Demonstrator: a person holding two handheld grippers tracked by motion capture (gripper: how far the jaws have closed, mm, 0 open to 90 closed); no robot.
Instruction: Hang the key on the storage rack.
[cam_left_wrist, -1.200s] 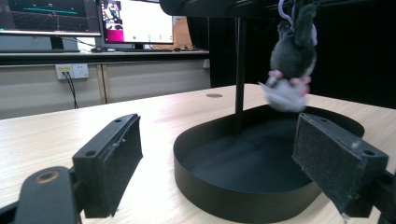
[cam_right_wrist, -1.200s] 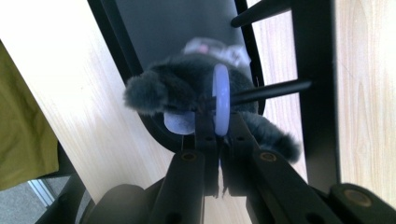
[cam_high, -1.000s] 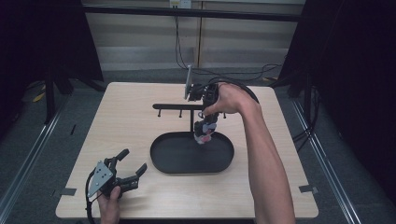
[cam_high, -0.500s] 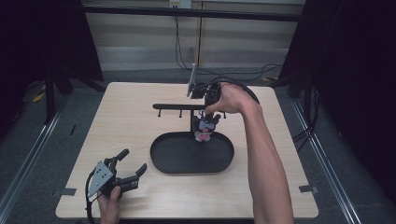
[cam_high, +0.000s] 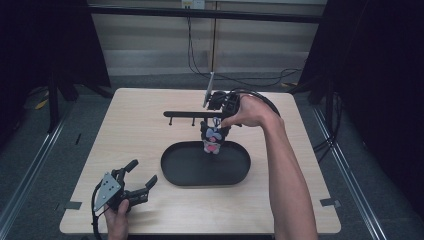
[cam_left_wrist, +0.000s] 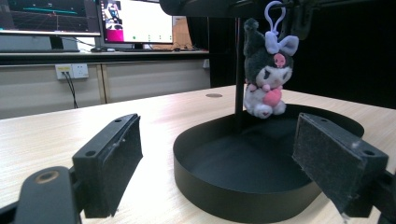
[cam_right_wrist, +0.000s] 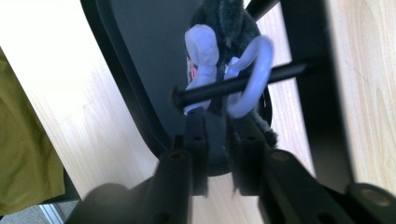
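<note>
At the rack's (cam_high: 200, 114) right peg, the plush keychain (cam_high: 213, 139) already hangs over the tray's (cam_high: 172, 172) far rim; right gripper (cam_right_wrist: 219, 135), barely parted, just easing off; left gripper (cam_high: 141, 176) idles wide apart.

Three cameras: one fixed overhead, one riding on each gripper you hold.

The high view looks forward and down on the whole table (cam_high: 125, 130) from above your side, far enough back to take in your forearms and the floor around. The left gripper view sits low near the table's near edge, looking level across the wood at the black tray (cam_left_wrist: 243, 186) close by, with monitors far behind. The right gripper view looks steeply down from very near, with the rack's peg (cam_right_wrist: 243, 84) just beyond its jaws. All three views share the hanging plush toy (cam_high: 212, 137) and the tray under it.
</note>
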